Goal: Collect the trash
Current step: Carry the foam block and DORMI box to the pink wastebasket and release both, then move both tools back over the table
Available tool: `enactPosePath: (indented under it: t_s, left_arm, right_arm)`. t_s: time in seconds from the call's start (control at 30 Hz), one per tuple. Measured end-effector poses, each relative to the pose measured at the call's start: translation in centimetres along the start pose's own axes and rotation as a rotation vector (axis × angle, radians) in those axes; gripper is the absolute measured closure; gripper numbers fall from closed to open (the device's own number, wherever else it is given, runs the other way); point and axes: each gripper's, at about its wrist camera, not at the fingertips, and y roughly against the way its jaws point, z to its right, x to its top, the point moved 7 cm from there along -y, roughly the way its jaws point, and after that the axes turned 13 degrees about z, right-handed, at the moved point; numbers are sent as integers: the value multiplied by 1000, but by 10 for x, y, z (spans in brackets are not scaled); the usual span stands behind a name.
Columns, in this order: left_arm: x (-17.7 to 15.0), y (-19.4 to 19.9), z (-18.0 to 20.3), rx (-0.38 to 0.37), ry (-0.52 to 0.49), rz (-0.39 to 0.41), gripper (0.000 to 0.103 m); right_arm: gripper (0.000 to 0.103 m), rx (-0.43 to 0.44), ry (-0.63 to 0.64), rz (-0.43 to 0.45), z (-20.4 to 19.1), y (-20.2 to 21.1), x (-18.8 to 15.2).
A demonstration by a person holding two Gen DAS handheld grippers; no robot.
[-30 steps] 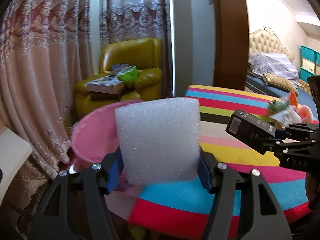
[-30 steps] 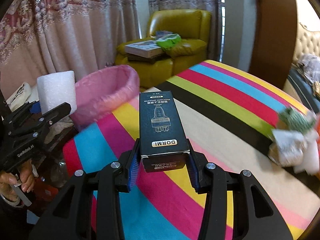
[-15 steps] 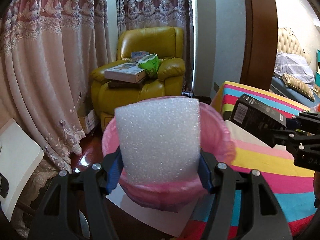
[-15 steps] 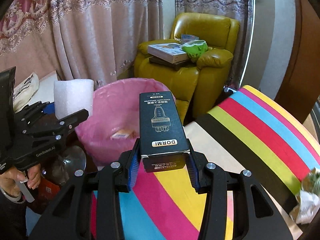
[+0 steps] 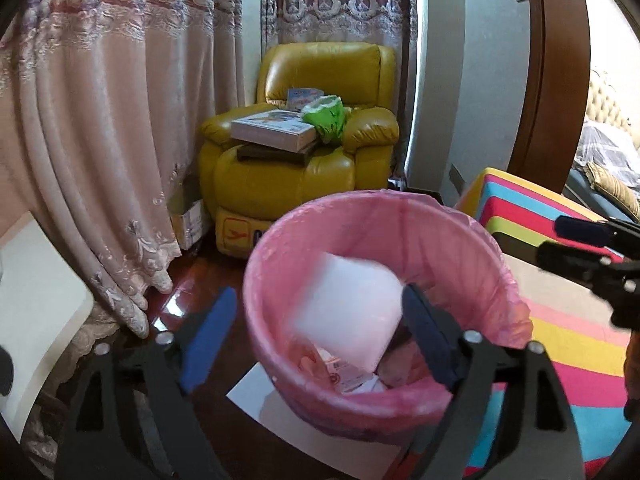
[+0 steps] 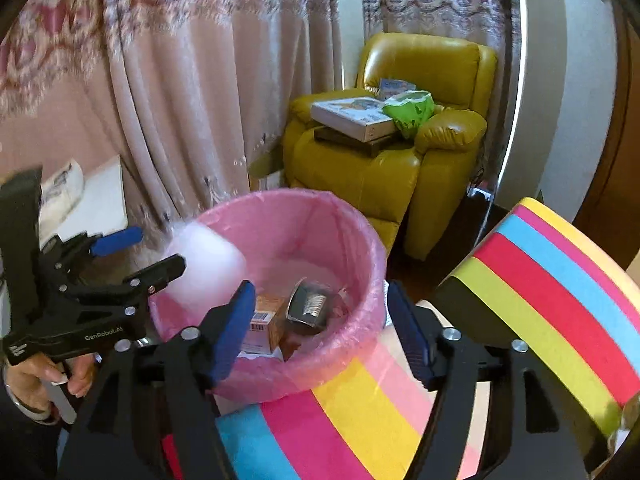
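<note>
A round bin lined with a pink plastic bag (image 5: 372, 400) stands on the floor beside the rainbow-striped bench (image 6: 560, 300); over it the left tongs (image 5: 316, 336) and right tongs (image 6: 320, 328) are both opening, gripping nothing. The blurred white foam block (image 5: 348, 312) is in the bin's mouth, free of the pads. A small black carton (image 6: 310, 306) lies among the litter inside.
</note>
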Motion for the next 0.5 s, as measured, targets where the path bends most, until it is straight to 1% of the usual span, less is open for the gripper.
enactPosePath:
  t_s: [0.03,0.1,0.17,0.23,0.33,0.37,0.4,0.43,0.47,0.5]
  left_arm:
    - [-1,4,-1,12,-4,9,12]
    - [-3,18,2,46,-18,41,4]
    - [-7,29,8,53,-29,57,4]
    - [-12,39,21,43,-35,57,4]
    - [-19,52,50,6,-52,58,4]
    - [-22,55,64,-20,-56,50,4]
    - [-24,57,81,-58,-67,37,4]
    - [-26,59,103,-102,-89,25,4]
    - [-26,61,116,-120,-105,21,4]
    - [-27,63,141,-146,-137,19,4]
  right_arm:
    - [38,-4,-5,11,5,10,-2]
    - [38,-4,-22,27,13,26,-6]
    - [38,-28,-36,31,22,45,-14]
    - [38,-62,-42,35,34,66,-27]
    - [34,-120,-72,28,58,94,-51]
    - [34,-144,-89,25,70,105,-60]
    - [34,-163,-100,22,78,112,-67]
    - [34,-201,-111,18,91,124,-77]
    - [34,-243,-123,15,107,136,-87]
    - [34,-273,-141,12,121,146,-94]
